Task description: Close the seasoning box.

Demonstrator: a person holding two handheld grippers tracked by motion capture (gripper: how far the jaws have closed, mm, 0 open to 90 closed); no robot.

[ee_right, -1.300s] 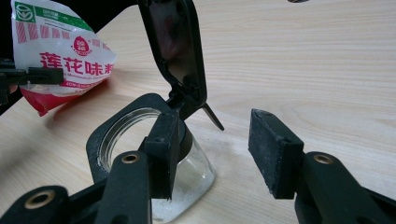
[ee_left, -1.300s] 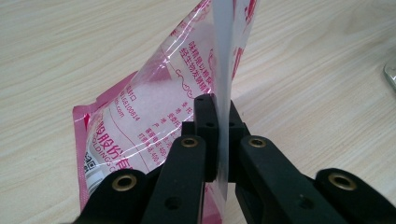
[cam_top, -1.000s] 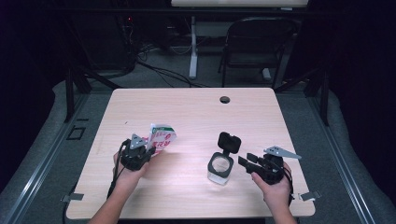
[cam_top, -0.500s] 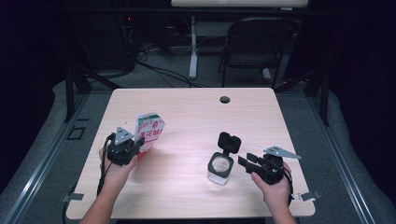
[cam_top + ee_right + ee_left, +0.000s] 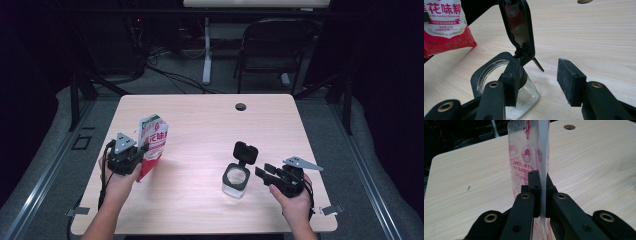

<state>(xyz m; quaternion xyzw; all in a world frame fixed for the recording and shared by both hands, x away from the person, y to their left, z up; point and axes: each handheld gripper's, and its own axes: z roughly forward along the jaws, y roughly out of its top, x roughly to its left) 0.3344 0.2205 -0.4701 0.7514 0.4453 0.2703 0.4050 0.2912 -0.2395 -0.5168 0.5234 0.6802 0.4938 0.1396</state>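
Note:
A red and white printed bag is held upright above the left part of the wooden table. My left gripper is shut on it, and in the left gripper view the black jaws pinch the thin edge of the bag at the left gripper. A glass jar with a black rim stands right of centre, its black flip lid swung up. My right gripper is open just right of it. In the right gripper view the jar sits before the left jaw, and the right gripper grips nothing.
A round cable hole lies near the table's far edge. A dark folding chair and cables stand on the floor behind. The bag appears far left in the right gripper view, beyond the open lid.
My left hand has lifted the bag off the table, carried it a little leftward and stood it more upright. The right hand and the jar have stayed still.

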